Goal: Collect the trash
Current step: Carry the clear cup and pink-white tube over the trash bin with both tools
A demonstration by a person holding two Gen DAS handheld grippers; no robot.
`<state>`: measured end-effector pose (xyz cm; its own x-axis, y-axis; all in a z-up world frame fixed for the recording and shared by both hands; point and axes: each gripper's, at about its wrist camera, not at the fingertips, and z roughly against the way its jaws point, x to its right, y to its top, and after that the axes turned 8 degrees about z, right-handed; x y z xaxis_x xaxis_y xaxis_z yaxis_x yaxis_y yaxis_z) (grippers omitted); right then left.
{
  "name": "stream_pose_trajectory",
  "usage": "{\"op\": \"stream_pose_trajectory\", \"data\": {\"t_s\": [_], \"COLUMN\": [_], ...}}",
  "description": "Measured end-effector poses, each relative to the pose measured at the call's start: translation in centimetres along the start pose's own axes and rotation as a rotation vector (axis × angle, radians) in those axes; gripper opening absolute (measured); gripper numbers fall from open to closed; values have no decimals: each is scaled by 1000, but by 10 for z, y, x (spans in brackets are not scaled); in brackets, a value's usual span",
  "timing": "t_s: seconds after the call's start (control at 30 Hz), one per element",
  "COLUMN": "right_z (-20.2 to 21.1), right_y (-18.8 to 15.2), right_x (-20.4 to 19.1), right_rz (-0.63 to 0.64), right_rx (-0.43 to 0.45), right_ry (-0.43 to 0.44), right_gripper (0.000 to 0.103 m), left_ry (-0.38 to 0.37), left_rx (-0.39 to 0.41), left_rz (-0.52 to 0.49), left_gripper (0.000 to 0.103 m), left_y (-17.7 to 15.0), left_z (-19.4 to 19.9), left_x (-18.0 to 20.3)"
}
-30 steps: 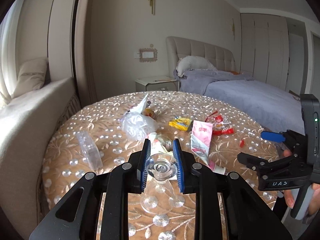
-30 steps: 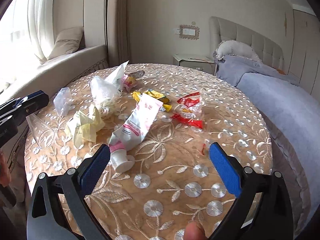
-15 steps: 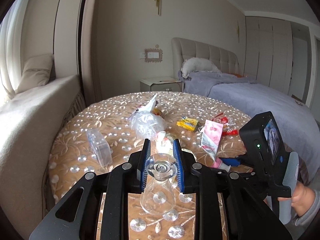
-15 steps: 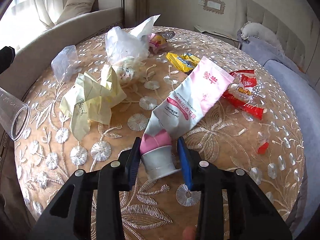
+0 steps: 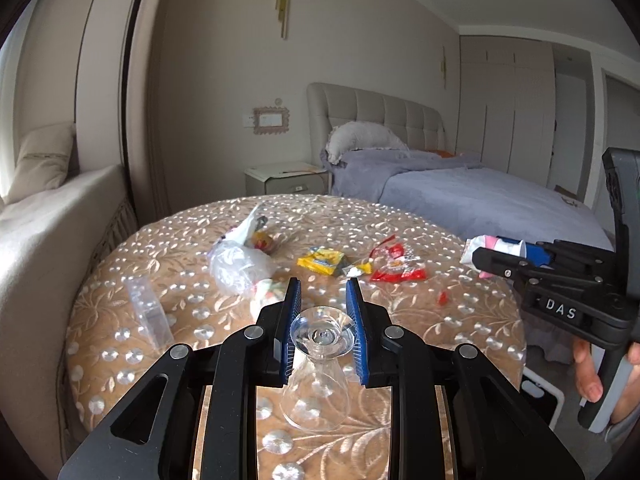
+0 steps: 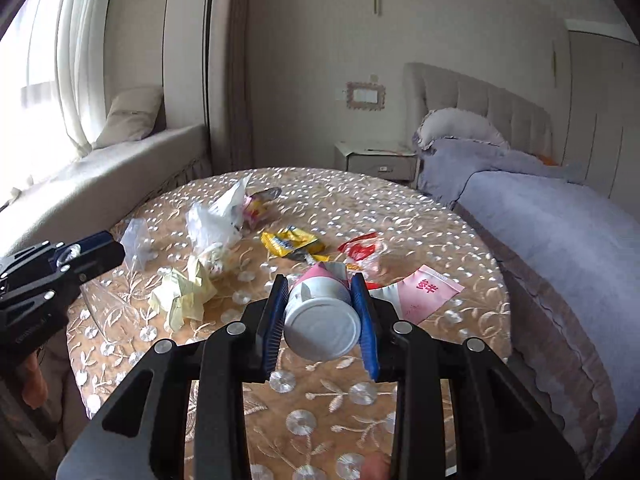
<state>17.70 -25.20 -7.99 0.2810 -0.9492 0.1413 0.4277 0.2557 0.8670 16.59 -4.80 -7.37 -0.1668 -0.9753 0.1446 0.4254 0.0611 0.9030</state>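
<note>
Left gripper (image 5: 322, 330) pinching the foot of a clear plastic cup (image 5: 316, 384), held over the near edge of the round table (image 5: 460, 320). Right gripper (image 6: 320, 316) just closed on the white cap of a pink tube (image 6: 424, 294), lifted clear above the table's near right edge. Scattered toward the middle: yellow wrapper (image 6: 290, 242), red wrapper (image 6: 360, 250), clear bag (image 6: 212, 228), crumpled yellow paper (image 6: 184, 298).
</note>
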Motion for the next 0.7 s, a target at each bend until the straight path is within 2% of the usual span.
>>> {"op": "stream_pose_trajectory", "data": {"t_s": [0.17,0.33,0.7], "right_z": [41,74,115], "right_y": [-12,-33,-80], "right_x": [26,48,95], "right_rz": [-18,-17,-83], "right_rx": [40,39,19], "right_ry": [-100,-186,-304], "right_gripper": [34,34,34], "left_ry": [-88,-196,-369], "left_rx": [-10,-40,-125], "left_rz": [-50,-99,-194], "left_gripper": [23,23,23], "left_y": [-4,-14,-41], "left_z": [-4,-11,-39], "left_x": [44,93,191]}}
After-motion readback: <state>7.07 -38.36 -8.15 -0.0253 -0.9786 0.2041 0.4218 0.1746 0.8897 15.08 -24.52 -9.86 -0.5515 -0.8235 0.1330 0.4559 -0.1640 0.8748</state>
